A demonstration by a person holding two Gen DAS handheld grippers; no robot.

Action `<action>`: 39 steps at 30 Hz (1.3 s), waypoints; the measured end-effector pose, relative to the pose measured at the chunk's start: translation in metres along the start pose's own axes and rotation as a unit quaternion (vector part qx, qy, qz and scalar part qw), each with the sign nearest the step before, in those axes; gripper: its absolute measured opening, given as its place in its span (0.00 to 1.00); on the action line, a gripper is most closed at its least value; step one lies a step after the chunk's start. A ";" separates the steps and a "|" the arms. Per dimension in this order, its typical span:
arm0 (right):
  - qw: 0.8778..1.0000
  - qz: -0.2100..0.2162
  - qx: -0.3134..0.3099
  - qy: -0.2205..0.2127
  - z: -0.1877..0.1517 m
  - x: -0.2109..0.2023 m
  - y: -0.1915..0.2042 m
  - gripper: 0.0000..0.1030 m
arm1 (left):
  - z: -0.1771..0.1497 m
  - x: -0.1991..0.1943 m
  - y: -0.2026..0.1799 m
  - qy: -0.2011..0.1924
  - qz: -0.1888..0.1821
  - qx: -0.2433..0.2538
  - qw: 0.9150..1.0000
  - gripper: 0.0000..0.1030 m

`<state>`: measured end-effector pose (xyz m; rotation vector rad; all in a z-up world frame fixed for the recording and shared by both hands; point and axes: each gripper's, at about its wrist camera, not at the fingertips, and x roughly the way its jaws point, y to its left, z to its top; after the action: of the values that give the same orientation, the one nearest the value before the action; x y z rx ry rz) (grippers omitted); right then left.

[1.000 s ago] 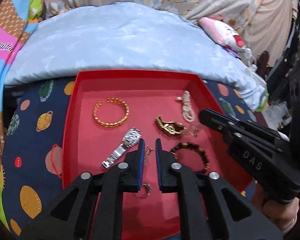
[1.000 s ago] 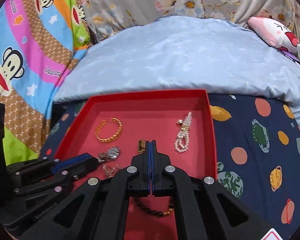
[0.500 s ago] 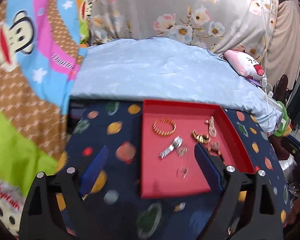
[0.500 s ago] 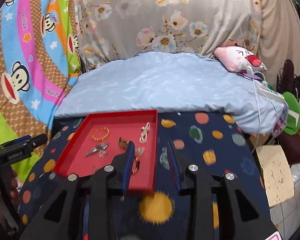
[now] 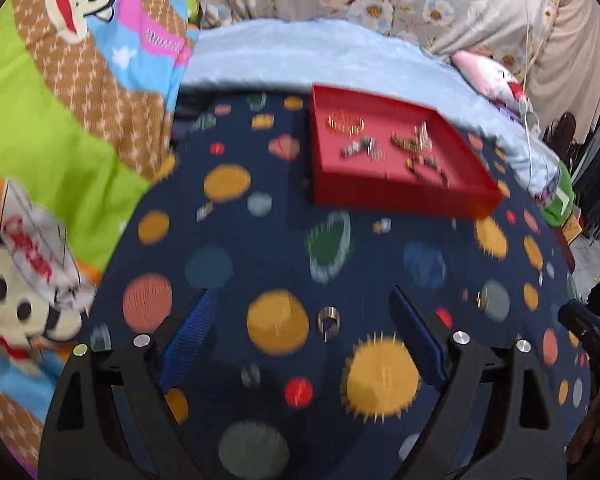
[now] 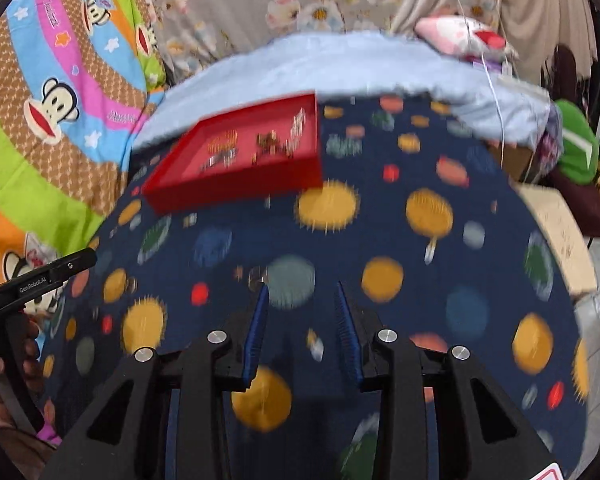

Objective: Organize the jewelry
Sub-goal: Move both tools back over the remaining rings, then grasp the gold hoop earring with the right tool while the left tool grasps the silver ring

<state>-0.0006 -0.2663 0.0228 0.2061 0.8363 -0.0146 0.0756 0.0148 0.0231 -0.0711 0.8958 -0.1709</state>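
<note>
A red tray (image 5: 396, 196) sits far back on the navy planet-print cloth, holding a gold bangle (image 5: 345, 123), a silver watch (image 5: 355, 147), a gold chain piece (image 5: 405, 142) and a dark bead bracelet (image 5: 426, 168). It also shows in the right wrist view (image 6: 236, 188), blurred. My left gripper (image 5: 300, 316) is wide open and empty, low over the cloth, with a small silver ring (image 5: 328, 319) lying between its fingers. My right gripper (image 6: 301, 312) is open and empty, well short of the tray.
A light blue quilt (image 5: 320, 52) lies behind the tray. Colourful monkey-print bedding (image 5: 60, 92) rises at the left. A pink plush (image 6: 460, 34), a green object (image 6: 576, 148) and a cardboard piece (image 6: 556, 232) lie at the right edge. Another small ring (image 5: 482, 298) lies on the cloth.
Both grippers have pulled back from the tray and opened. The left one, nearly shut over the tray a second ago, is now wide open. The tray now looks small and far.
</note>
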 end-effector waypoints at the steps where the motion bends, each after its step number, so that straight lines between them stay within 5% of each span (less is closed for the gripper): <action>1: 1.000 -0.002 0.000 0.010 -0.008 0.003 0.001 0.32 | -0.008 0.001 -0.001 0.007 0.001 0.001 1.000 0.83; 7: 1.000 0.003 -0.001 0.031 -0.026 0.012 0.011 0.32 | -0.026 0.007 -0.005 0.025 0.010 0.001 1.000 0.83; 22: 0.999 0.009 0.005 0.035 0.003 0.080 0.038 0.32 | -0.024 0.032 -0.009 0.041 0.014 0.004 0.999 0.79; 29: 1.000 0.001 -0.006 0.027 0.008 0.088 0.042 0.32 | -0.021 0.050 -0.013 0.044 0.013 0.013 0.999 0.66; 33: 0.999 -0.016 -0.026 0.022 0.007 0.089 0.048 0.23 | -0.018 0.053 -0.021 0.040 0.009 0.028 0.999 0.57; 39: 0.999 -0.014 -0.027 0.023 0.008 0.091 0.046 0.17 | -0.013 0.057 -0.031 0.034 -0.007 0.045 0.998 0.33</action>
<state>0.0706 -0.2167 -0.0313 0.1440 0.8838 -0.0146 0.0967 -0.0259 -0.0254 0.0121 0.9553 -0.2266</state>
